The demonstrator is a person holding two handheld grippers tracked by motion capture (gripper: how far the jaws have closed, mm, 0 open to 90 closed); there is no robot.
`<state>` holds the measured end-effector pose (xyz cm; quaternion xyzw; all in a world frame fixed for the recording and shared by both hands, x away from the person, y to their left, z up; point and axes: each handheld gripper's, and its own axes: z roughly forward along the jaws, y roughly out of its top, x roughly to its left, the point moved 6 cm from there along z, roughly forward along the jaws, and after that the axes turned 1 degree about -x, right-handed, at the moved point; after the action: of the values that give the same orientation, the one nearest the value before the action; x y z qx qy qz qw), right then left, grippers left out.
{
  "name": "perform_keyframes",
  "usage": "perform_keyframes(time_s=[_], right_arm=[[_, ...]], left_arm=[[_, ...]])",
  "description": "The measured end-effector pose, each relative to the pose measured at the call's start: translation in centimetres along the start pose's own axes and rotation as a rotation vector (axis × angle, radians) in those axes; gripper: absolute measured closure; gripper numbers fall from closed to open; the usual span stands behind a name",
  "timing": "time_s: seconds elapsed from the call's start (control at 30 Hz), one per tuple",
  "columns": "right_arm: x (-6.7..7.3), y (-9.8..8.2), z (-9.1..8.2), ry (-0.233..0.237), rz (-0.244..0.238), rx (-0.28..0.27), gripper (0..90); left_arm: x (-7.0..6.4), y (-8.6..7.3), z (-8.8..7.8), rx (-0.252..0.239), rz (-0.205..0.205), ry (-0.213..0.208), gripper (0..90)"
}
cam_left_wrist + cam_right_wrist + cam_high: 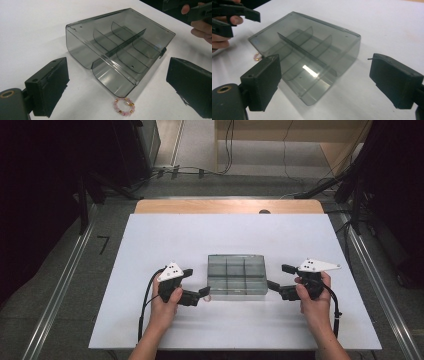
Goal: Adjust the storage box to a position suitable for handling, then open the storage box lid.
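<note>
A smoky, see-through compartment box with its lid shut lies in the middle of the white table top. Inside, dividers split it into several compartments. A small pink bead ring with gold beads lies on the table, touching the box's near left corner. It appears again beside the box in the right gripper view. My left gripper stands open just left of the box, with the corner and the ring between its jaws but untouched. My right gripper stands open at the box's right end, holding nothing.
A wooden table edge runs behind the white top. Dark stands and cables lie on the floor beyond. White surface stretches on all sides of the box.
</note>
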<state>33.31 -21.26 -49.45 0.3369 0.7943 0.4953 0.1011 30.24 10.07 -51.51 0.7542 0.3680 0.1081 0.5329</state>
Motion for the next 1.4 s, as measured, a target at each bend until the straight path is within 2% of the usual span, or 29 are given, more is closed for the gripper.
perform_keyframes(time_s=[0.17, 0.23, 0.37, 0.63, 0.73, 0.8, 0.87, 1.03, 1.17, 1.3, 1.4], right_arm=[[1.2, 0.5, -0.1, 0.022, -0.029, -0.019, 7.0], [1.6, 0.7, -0.1, 0.016, -0.037, -0.018, 0.0], [2.5, 0.8, 0.3, 0.014, -0.048, -0.009, 0.0], [4.8, 0.8, 1.3, 0.074, -0.096, 0.018, 0.0], [5.6, 0.6, 1.7, 0.069, -0.127, 0.040, 0.0], [6.1, 0.6, 1.9, 0.062, -0.136, 0.045, 5.7], [6.6, 0.5, 2.2, 0.084, -0.137, 0.052, 7.0], [7.4, 0.4, 2.5, 0.125, -0.122, 0.049, 32.7], [8.1, 0.3, 2.8, 0.134, -0.148, 0.054, 52.2], [8.8, -0.2, 3.5, 0.128, -0.180, 0.074, 67.5], [9.1, -0.7, 4.0, 0.136, -0.182, 0.092, 76.0]], left_arm=[[-0.5, -0.2, -0.1, 0.010, 0.027, -0.019, 1.1], [-0.6, -0.3, -0.1, 0.013, 0.031, -0.025, 0.0], [-0.7, -0.5, -0.3, 0.012, 0.031, -0.029, 0.0], [-0.8, -0.7, -0.5, 0.014, 0.032, -0.027, 0.0], [-0.8, -0.8, -0.5, 0.012, 0.029, -0.029, 0.0], [-0.9, -0.8, -0.5, 0.014, 0.031, -0.032, 0.0], [-0.9, -0.8, -0.5, 0.014, 0.031, -0.034, 0.0], [-1.0, -0.9, -0.3, 0.019, 0.034, -0.034, 0.0], [-1.0, -1.0, -0.3, 0.018, 0.030, -0.032, 0.0], [-1.0, -1.1, -0.2, 0.024, 0.030, -0.033, 0.0], [-1.0, -1.1, -0.1, 0.025, 0.030, -0.033, 0.0]])
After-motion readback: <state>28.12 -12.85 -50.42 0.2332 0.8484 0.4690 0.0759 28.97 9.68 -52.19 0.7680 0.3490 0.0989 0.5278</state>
